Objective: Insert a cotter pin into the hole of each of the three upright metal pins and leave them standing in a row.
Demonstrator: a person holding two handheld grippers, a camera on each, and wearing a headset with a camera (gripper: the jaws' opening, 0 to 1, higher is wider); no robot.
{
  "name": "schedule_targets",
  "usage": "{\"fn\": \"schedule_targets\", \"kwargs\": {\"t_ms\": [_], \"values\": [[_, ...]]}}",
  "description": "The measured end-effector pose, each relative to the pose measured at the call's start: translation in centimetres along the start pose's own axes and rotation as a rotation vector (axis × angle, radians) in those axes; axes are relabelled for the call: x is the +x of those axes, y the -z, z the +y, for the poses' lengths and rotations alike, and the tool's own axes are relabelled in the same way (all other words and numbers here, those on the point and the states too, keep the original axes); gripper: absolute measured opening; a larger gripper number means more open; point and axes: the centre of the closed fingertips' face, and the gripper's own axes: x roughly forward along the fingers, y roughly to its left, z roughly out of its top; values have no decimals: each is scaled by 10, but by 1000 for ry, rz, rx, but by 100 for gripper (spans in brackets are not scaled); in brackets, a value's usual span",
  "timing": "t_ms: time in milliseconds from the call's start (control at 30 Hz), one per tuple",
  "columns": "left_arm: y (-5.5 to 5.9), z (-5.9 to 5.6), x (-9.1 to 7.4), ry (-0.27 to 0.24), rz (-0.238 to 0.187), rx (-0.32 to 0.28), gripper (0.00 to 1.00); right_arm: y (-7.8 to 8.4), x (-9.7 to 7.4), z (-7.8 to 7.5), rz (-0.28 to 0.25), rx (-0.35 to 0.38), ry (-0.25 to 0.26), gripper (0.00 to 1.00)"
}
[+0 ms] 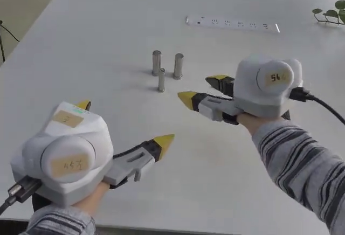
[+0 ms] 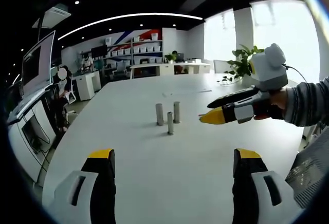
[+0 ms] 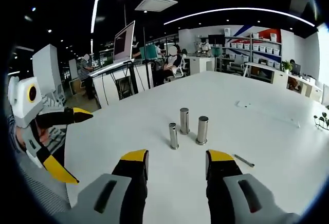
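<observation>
Left gripper view looks along the left gripper (image 2: 175, 154). Its jaws are very wide apart, with nothing between them. The right gripper (image 3: 177, 156) has its jaws open too, but not as wide. They hold nothing and touch nothing. Three metal pins (image 1: 178, 66) stand up straight on the white table (image 1: 108, 30). They are close together in a small bunch, out in front of both grippers. A thin little stick (image 3: 244, 161) lies on the table near the right gripper's jaws. It may be a cotter pin, but it is too small to tell.

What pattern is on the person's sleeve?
Grey with darker stripes. The sleeve shows best in the head view.
</observation>
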Motion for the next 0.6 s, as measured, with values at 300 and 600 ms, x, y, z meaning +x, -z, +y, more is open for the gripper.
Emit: {"fn": "schedule_targets", "kwargs": {"t_ms": [300,600], "values": [[1,5,0,-15,0,-18,94,-11,40,5,-17,18,-48,33],[3,6,1,-18,11,-19,94,-2,68,7,3,15,-68,24]]}}
